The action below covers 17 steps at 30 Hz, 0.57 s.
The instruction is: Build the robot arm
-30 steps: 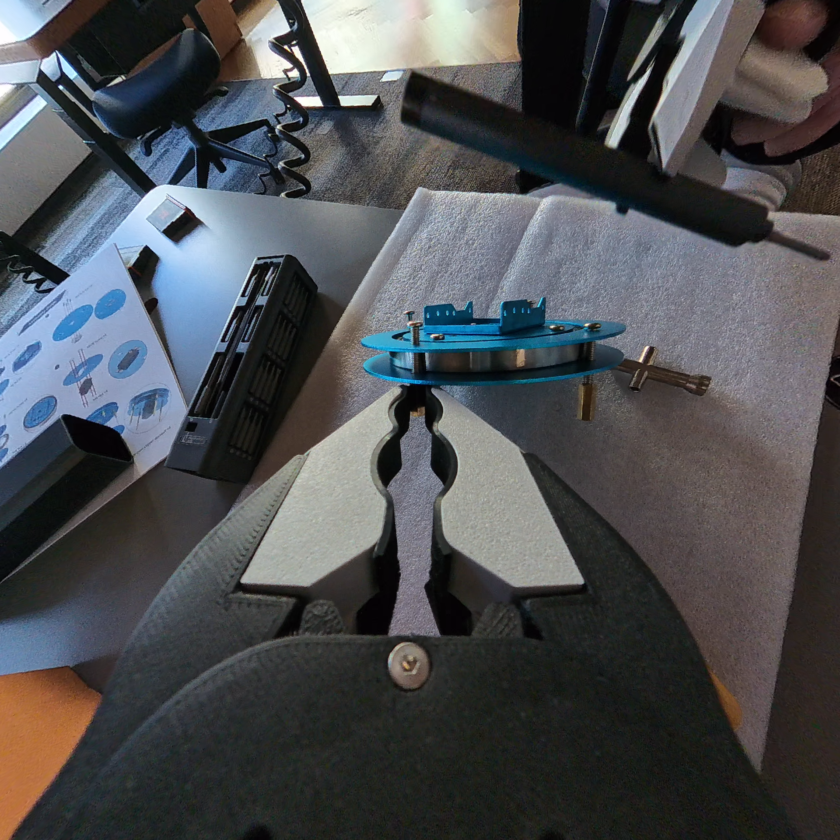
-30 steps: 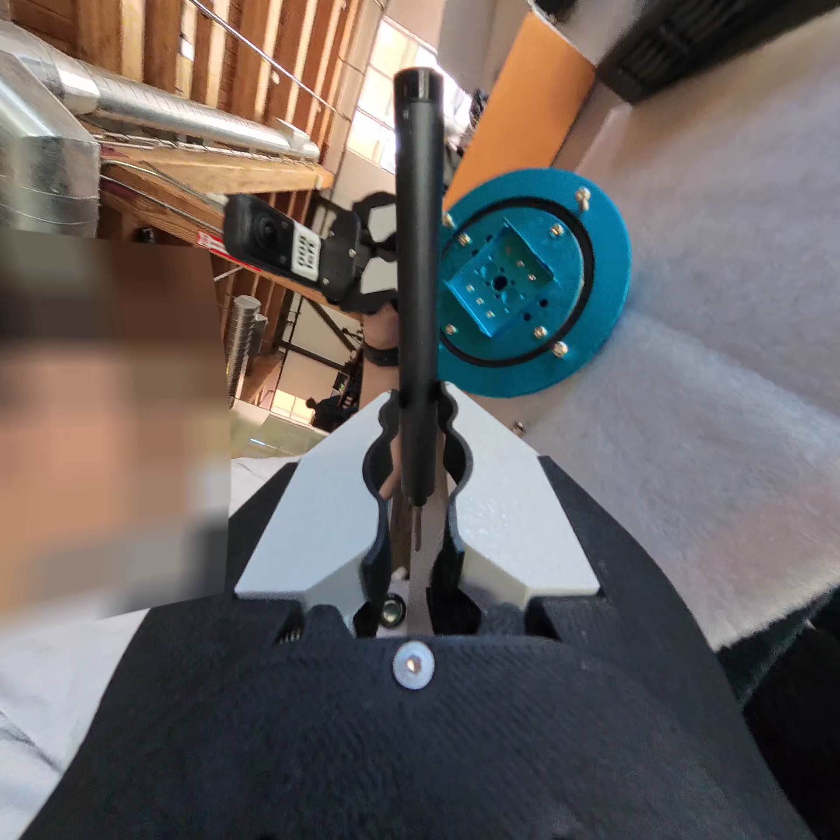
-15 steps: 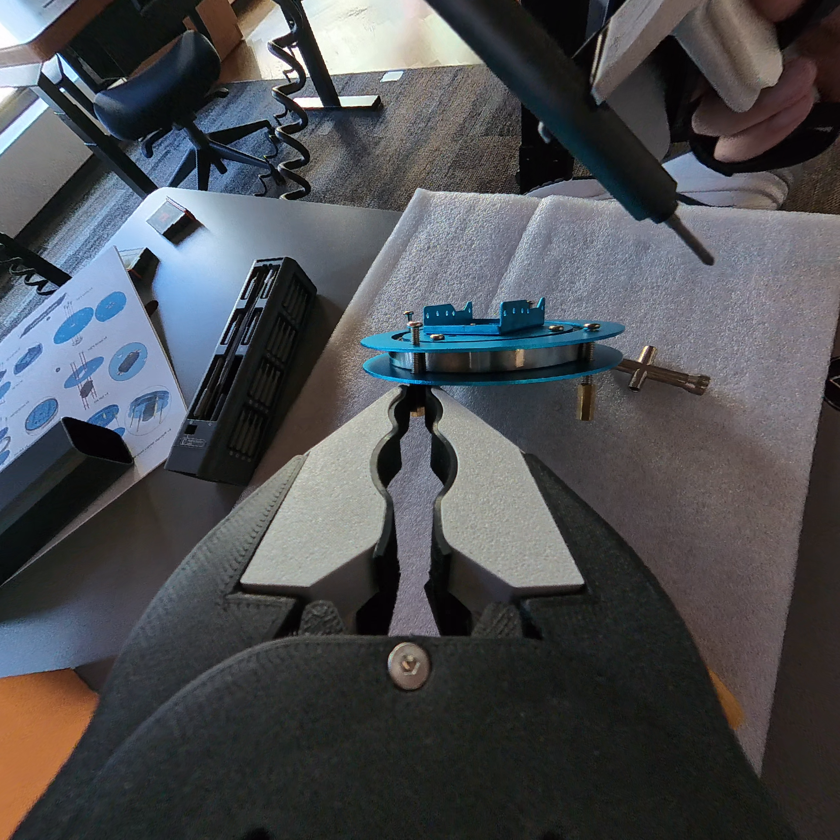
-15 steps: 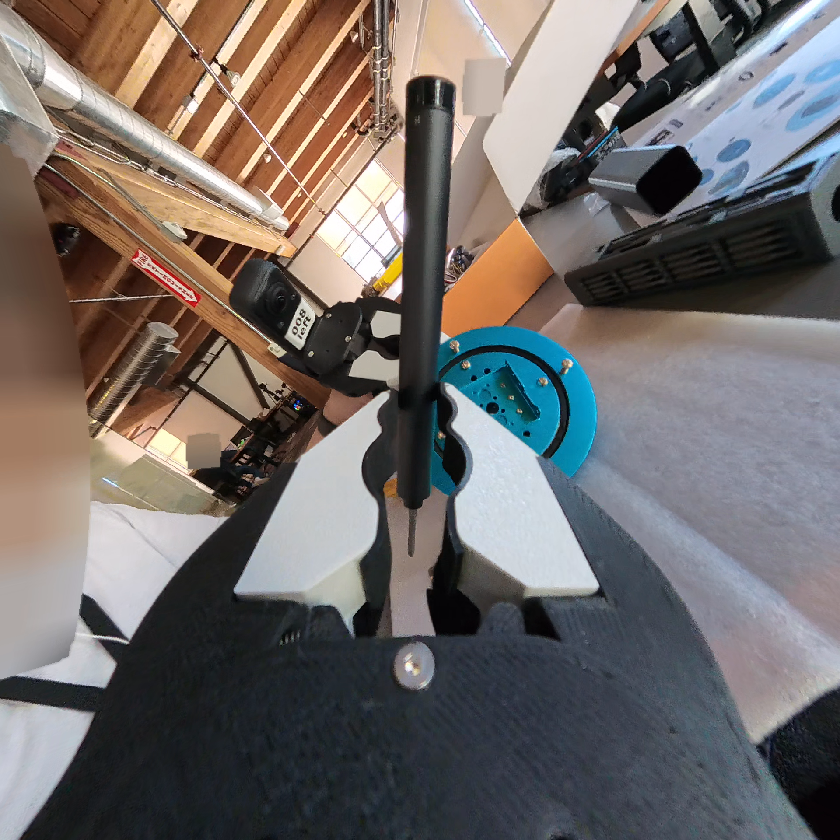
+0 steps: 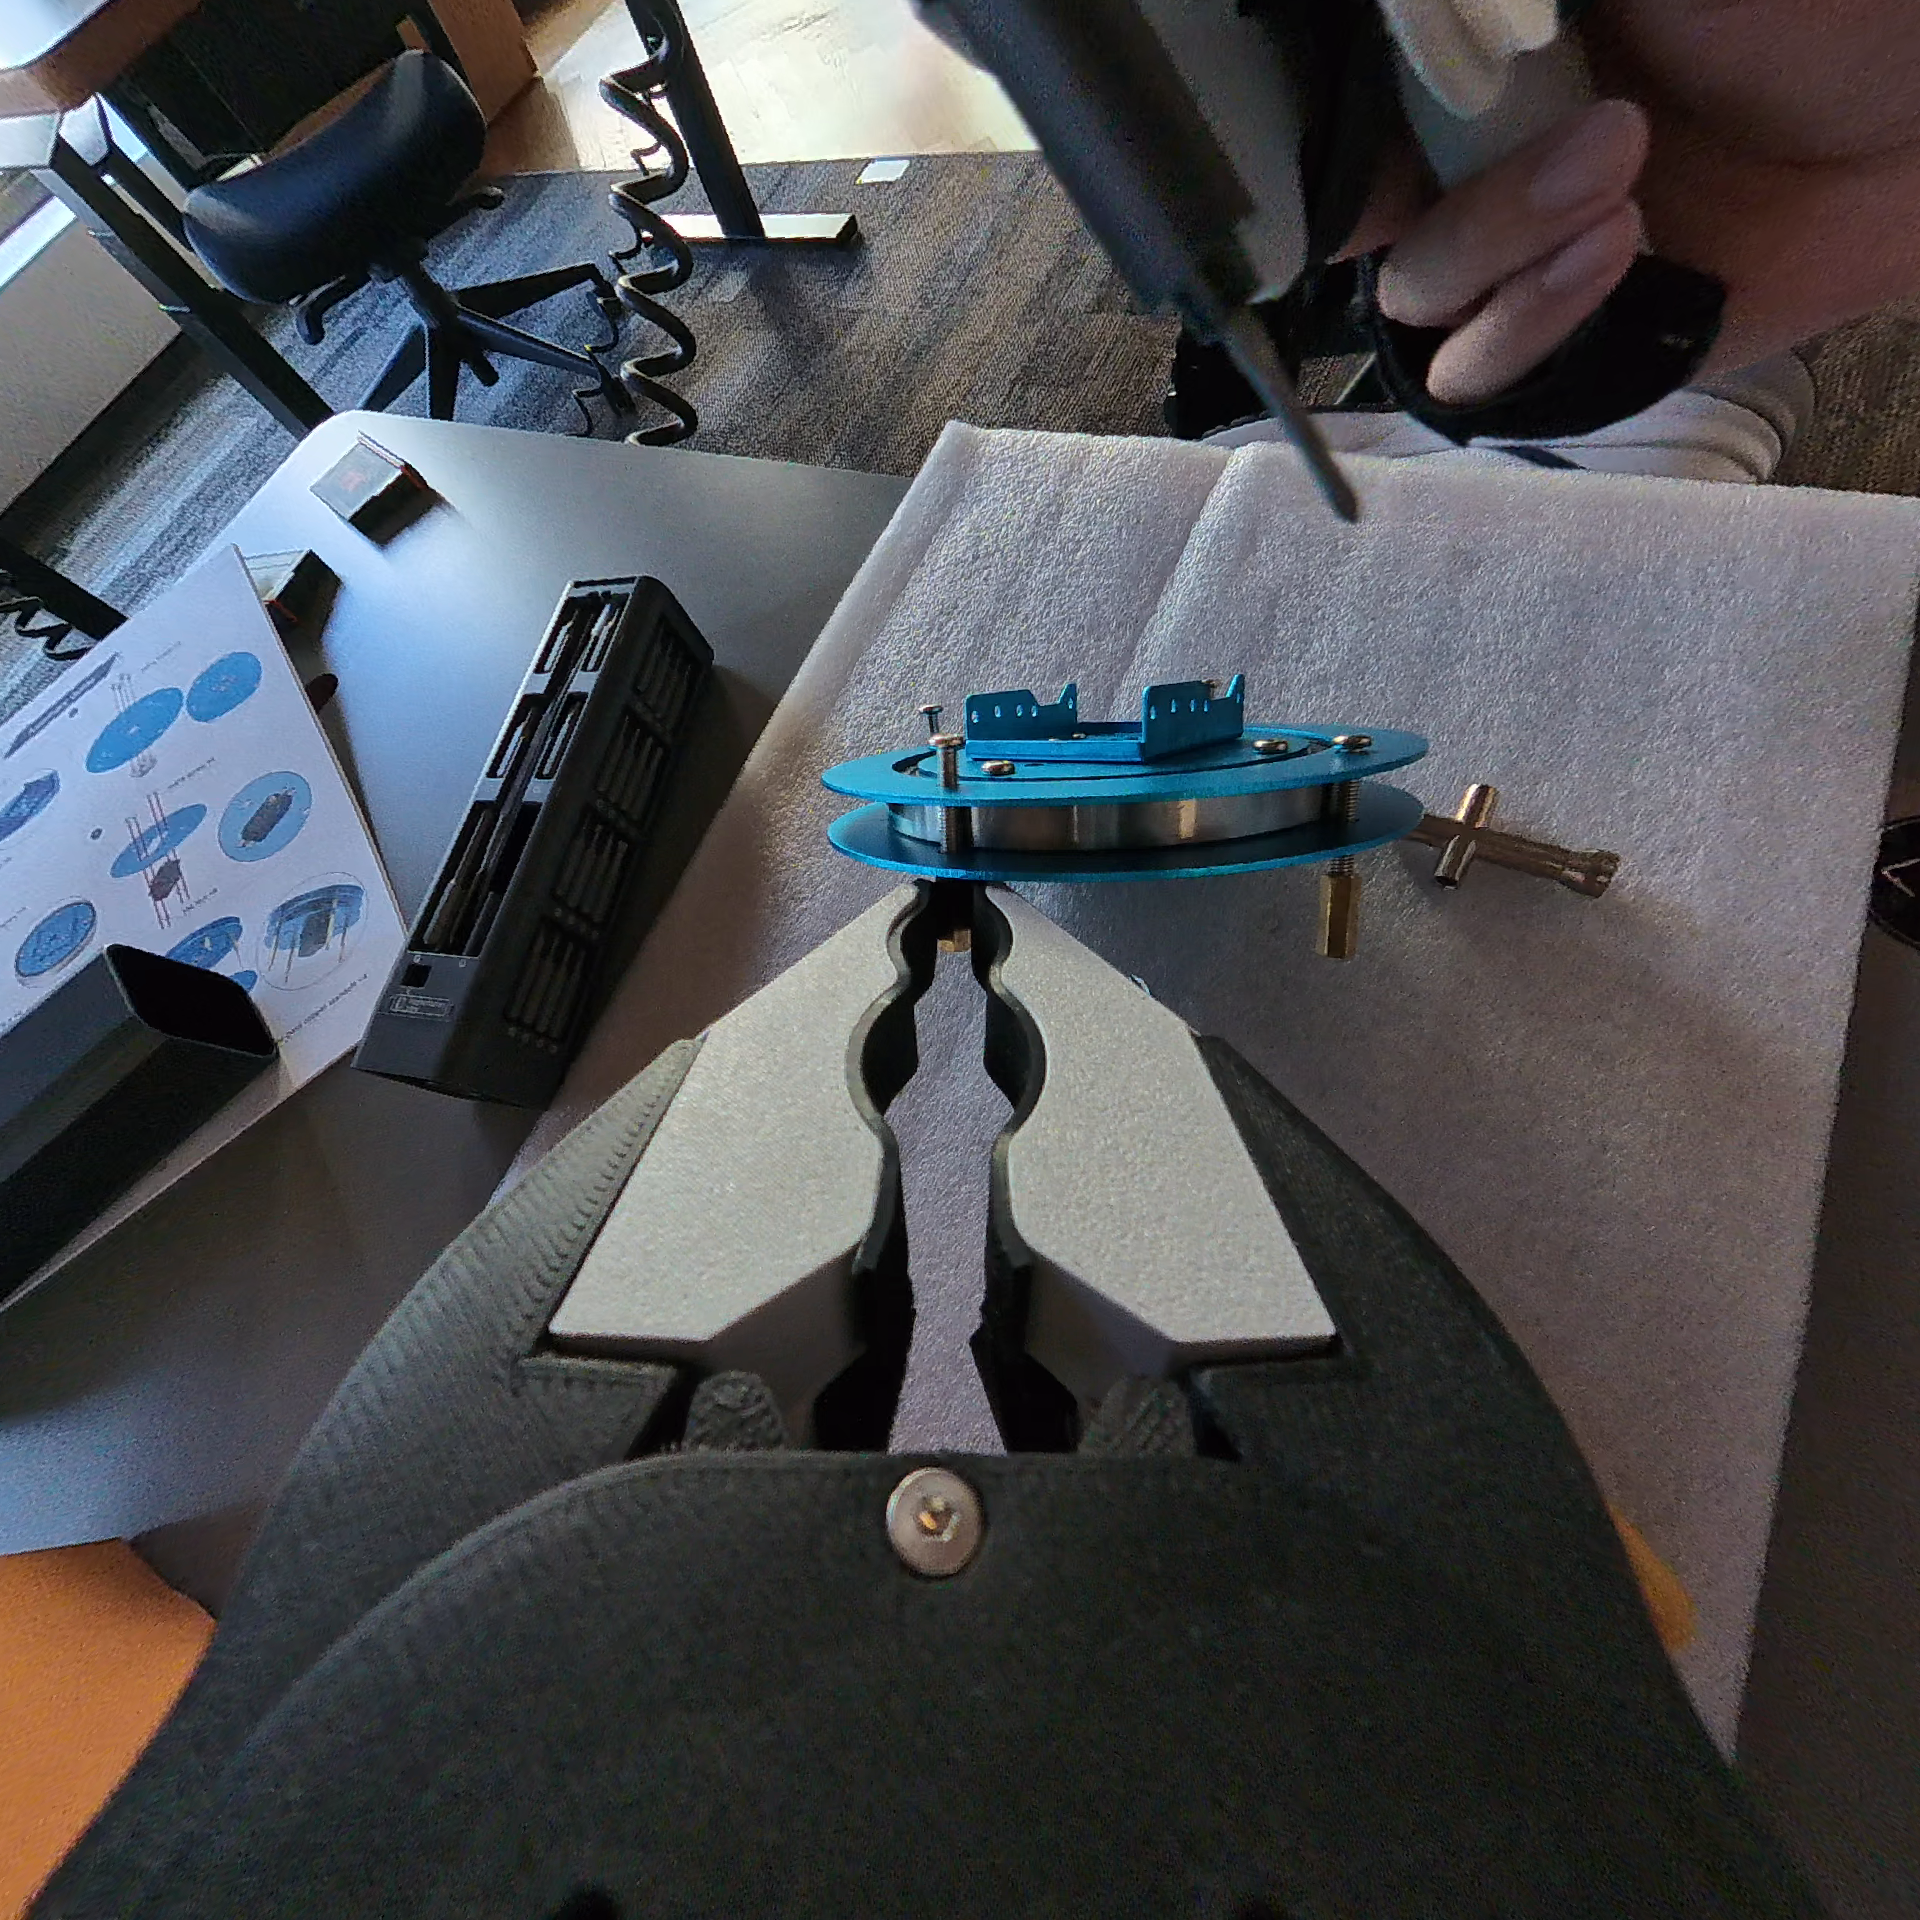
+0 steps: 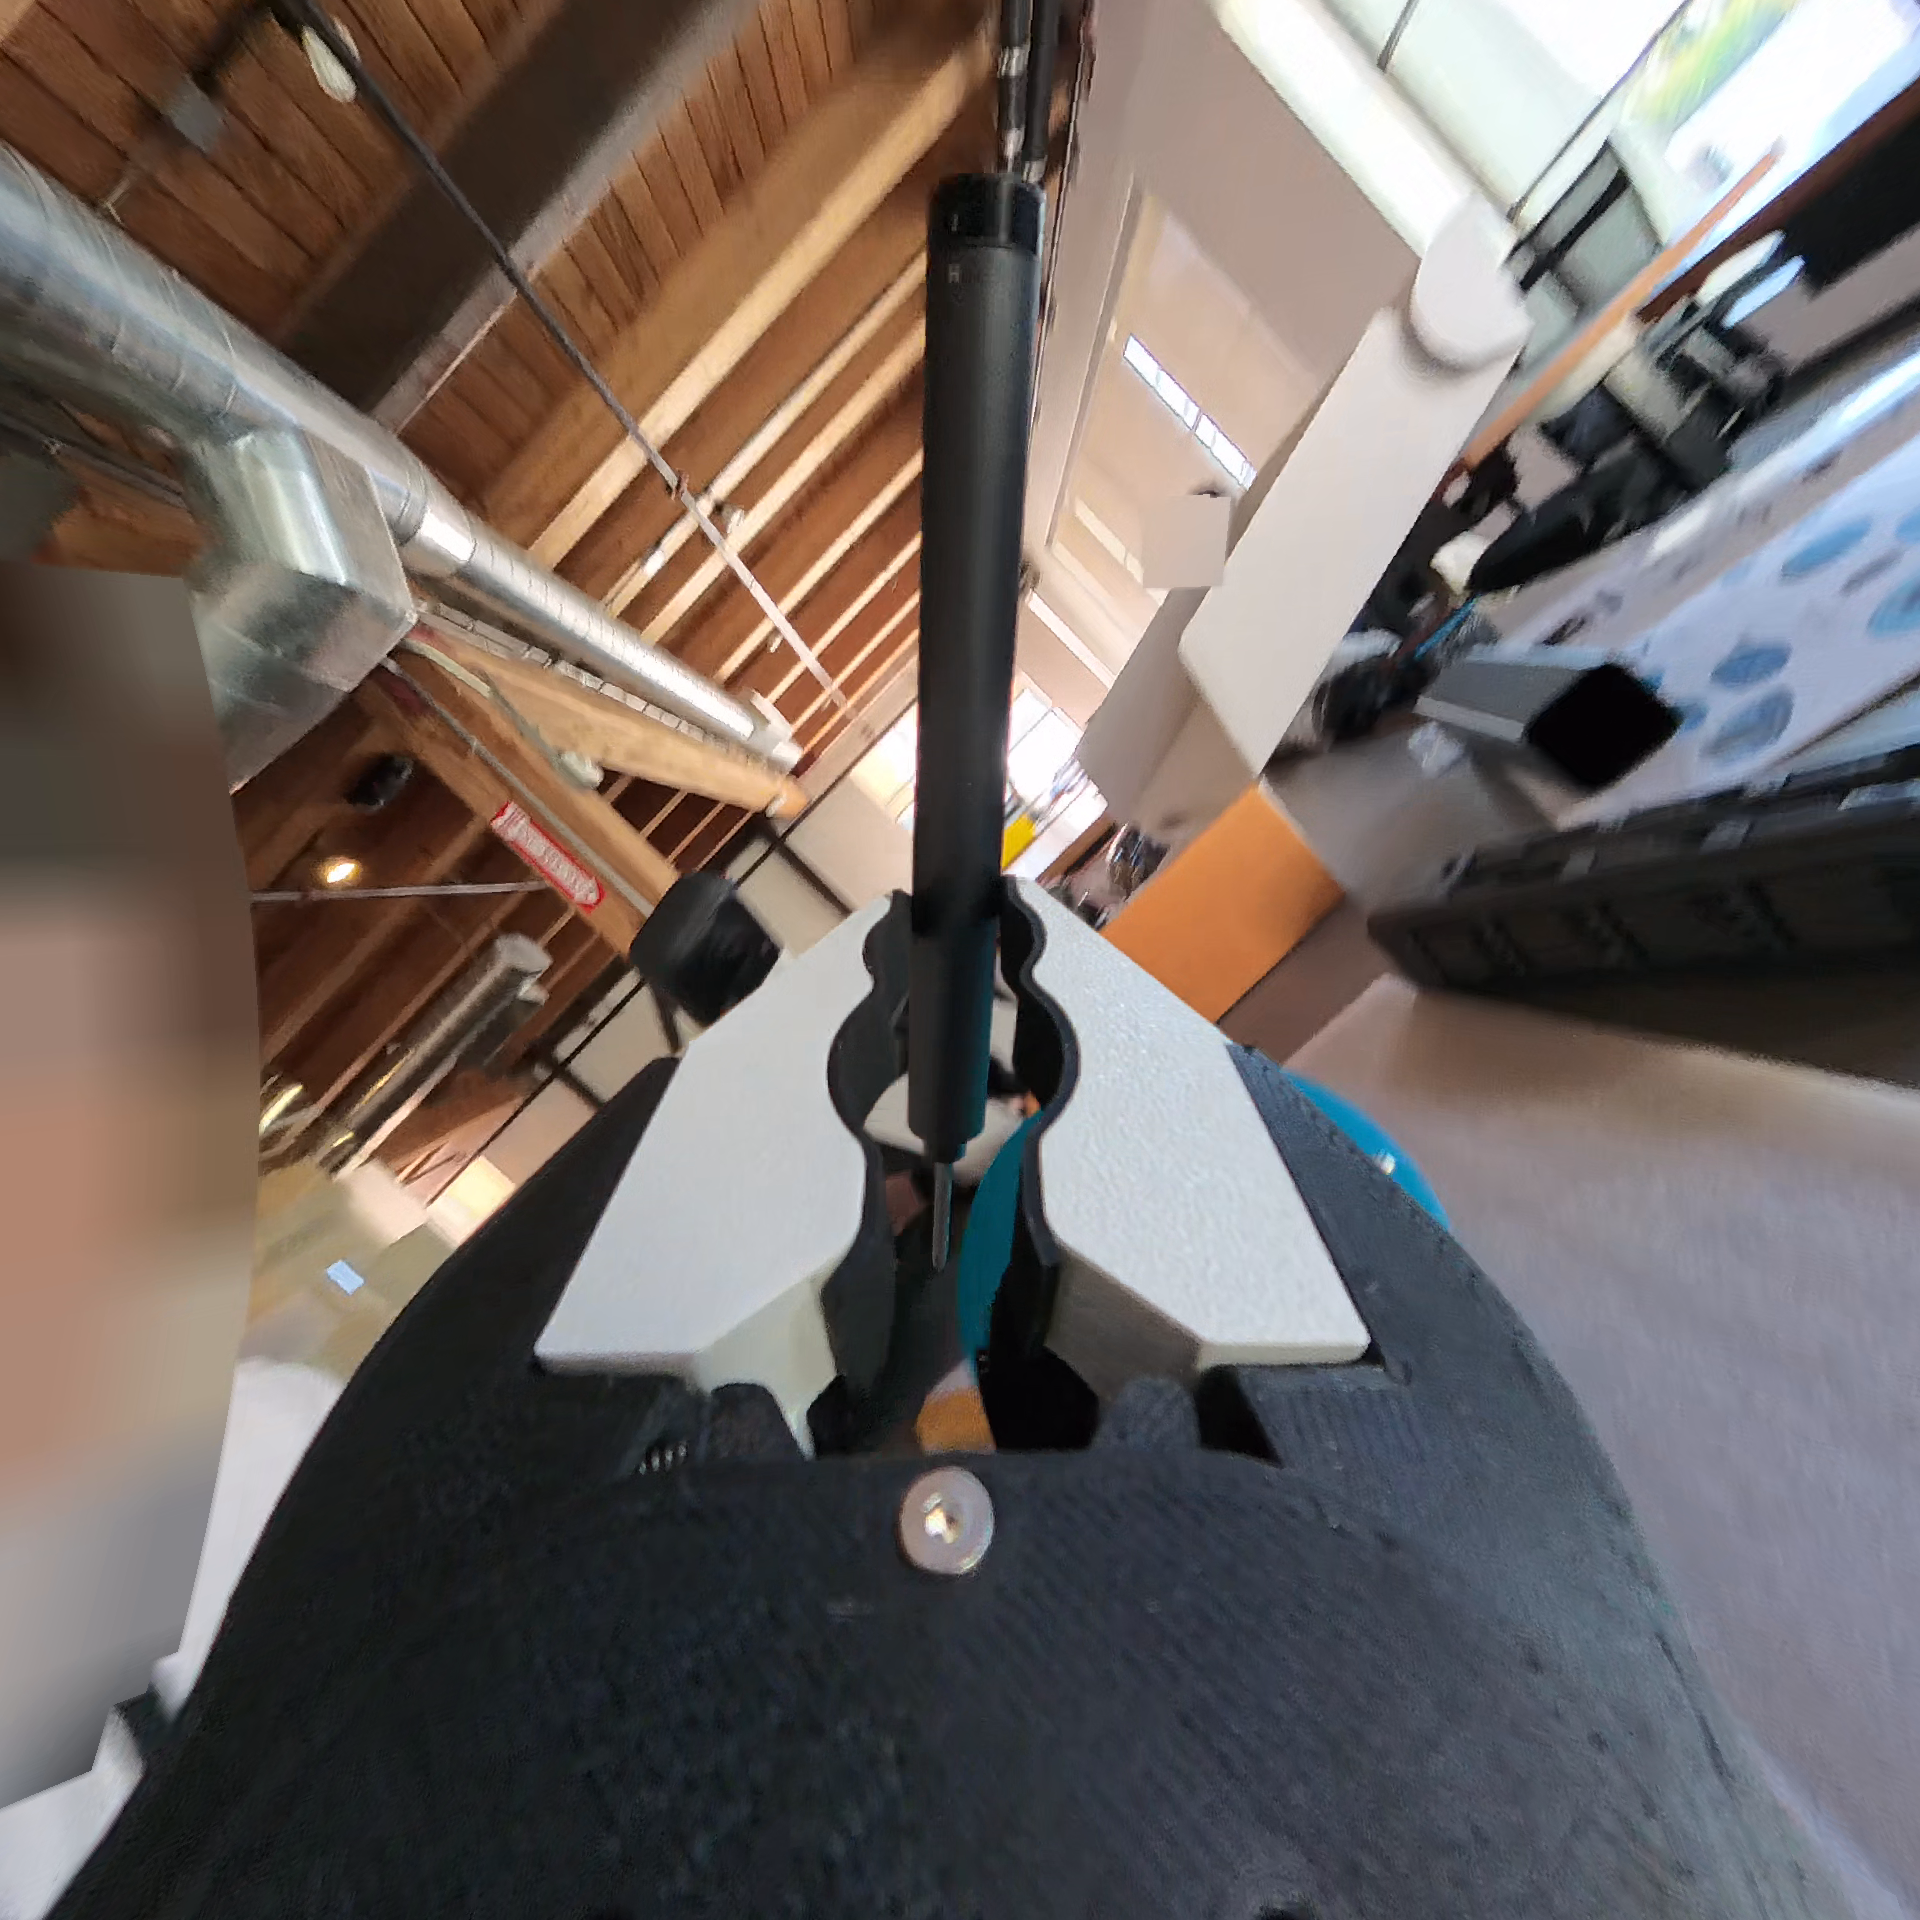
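A blue two-disc assembly (image 5: 1122, 800) with a silver ring between the discs and a blue bracket on top stands on brass standoffs over a white foam mat (image 5: 1507, 1039). My left gripper (image 5: 953, 914) is shut on the brass standoff (image 5: 954, 937) under the near edge of the lower disc. My right gripper (image 6: 954, 914) is shut on a black screwdriver (image 6: 966, 623); its handle points up and away, its bit back between the fingers. In the left wrist view the screwdriver (image 5: 1174, 208) hangs tilted above the far side of the assembly, tip down. The blue disc (image 6: 987, 1236) shows partly behind my right fingers.
A small metal cross wrench (image 5: 1507, 847) lies on the mat right of the assembly. A black bit case (image 5: 551, 852), a printed sheet with blue diagrams (image 5: 156, 790) and a black open-ended box (image 5: 114, 1070) lie on the grey table at the left. An office chair (image 5: 332, 197) stands beyond. Some 12 cm of space lies between my two pairs of fingers. To the black bit case (image 5: 551, 852): left tips about 12 cm, right tips about 20 cm. The right camera catches it too, in the right wrist view (image 6: 1518, 907).
The right gripper has swung the screwdriver from nearly level to steeply tilted, tip down, closer above the assembly. The left gripper and the assembly have not moved.
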Available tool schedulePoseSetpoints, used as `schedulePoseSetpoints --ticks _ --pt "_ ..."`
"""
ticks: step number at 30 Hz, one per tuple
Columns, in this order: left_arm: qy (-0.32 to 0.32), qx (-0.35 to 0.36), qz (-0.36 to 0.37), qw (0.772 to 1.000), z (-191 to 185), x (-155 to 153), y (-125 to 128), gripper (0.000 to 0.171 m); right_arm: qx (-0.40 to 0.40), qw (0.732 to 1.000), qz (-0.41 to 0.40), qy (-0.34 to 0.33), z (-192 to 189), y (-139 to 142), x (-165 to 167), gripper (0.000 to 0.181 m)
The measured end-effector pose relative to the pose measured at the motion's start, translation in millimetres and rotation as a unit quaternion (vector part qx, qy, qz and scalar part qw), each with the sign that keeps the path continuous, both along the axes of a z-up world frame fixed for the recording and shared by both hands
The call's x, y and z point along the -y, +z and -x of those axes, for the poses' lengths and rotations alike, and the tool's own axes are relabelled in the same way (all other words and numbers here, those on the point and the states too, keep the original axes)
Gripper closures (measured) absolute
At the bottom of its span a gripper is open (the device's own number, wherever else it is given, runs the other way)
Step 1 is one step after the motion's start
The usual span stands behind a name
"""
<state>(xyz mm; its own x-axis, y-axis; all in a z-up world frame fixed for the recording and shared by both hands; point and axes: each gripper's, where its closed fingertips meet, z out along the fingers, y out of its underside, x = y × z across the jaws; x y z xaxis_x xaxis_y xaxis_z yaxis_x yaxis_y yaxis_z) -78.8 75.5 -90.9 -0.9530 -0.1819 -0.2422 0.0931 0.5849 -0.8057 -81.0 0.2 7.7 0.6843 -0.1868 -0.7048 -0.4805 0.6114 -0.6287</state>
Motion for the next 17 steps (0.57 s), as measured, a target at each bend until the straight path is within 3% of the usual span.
schedulePoseSetpoints --ticks 10,17 --pt "0.004 -0.019 0.003 1.0 -2 -1 -3 0.167 0.045 0.99 0.036 -0.131 -26 8 -1 0.166" --pt "0.01 -0.041 0.01 0.999 -5 0 -6 0.168 0.067 0.982 0.04 -0.171 -32 8 -7 0.166"
